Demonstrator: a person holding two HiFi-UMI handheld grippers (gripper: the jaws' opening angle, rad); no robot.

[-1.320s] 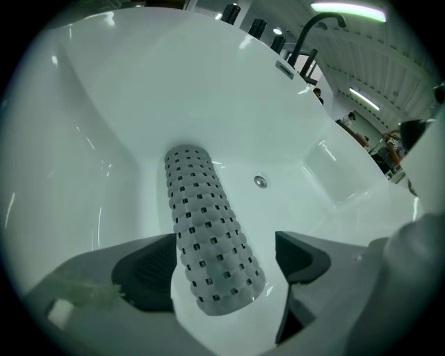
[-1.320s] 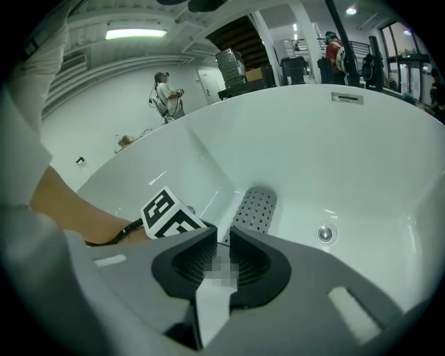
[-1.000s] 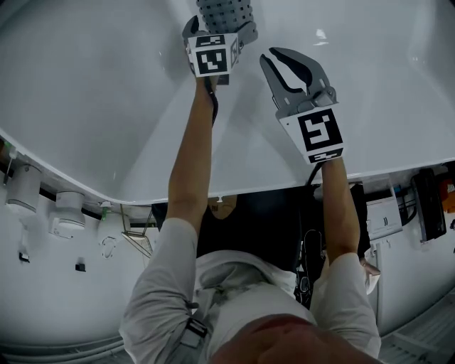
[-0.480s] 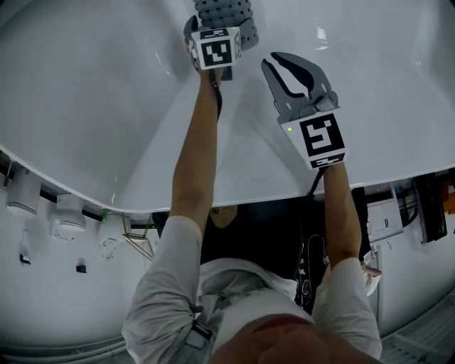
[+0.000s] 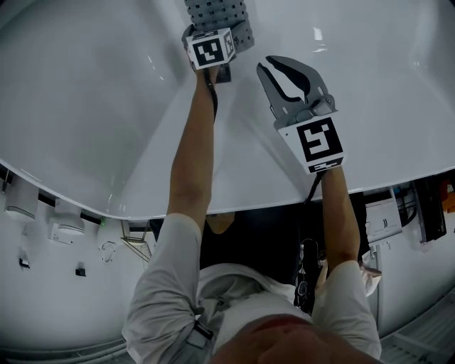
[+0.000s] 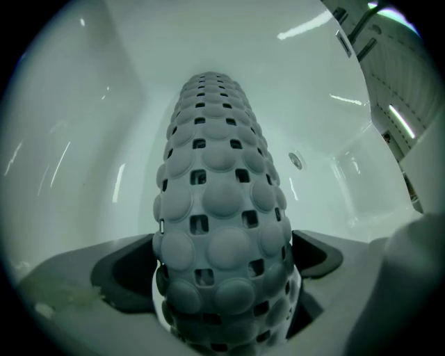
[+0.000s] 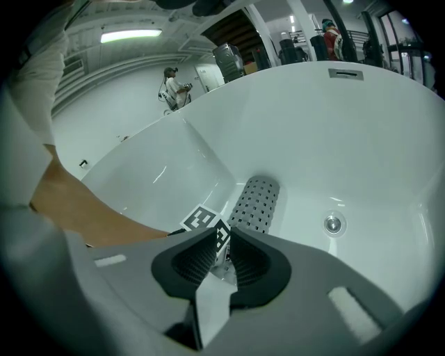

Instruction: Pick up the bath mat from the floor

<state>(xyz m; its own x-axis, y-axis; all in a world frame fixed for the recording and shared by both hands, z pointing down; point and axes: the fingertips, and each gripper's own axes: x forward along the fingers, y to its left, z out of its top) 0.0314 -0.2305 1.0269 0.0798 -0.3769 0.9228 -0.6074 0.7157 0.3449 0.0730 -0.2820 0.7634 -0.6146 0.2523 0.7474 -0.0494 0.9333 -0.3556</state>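
The grey bath mat (image 6: 215, 208), studded with bumps and square holes, is bunched into an arched roll inside a white bathtub (image 5: 106, 106). My left gripper (image 6: 222, 278) is shut on its near end. From the head view the left gripper (image 5: 213, 32) reaches deep into the tub, with the mat (image 5: 217, 11) running off the top edge. My right gripper (image 5: 269, 64) hovers just to the right of it, jaws together with nothing between them. In the right gripper view the right gripper (image 7: 222, 240) points at the mat (image 7: 256, 201) and the left gripper's marker cube (image 7: 205, 222).
The tub drain (image 7: 334, 224) lies on the tub floor to the right of the mat, and the drain (image 6: 296, 160) also shows in the left gripper view. The tub rim (image 5: 234, 202) crosses under my arms. People stand far off beyond the tub (image 7: 174, 87).
The left gripper has moved a little farther into the tub with the mat. The right gripper has shifted slightly up and left, still shut.
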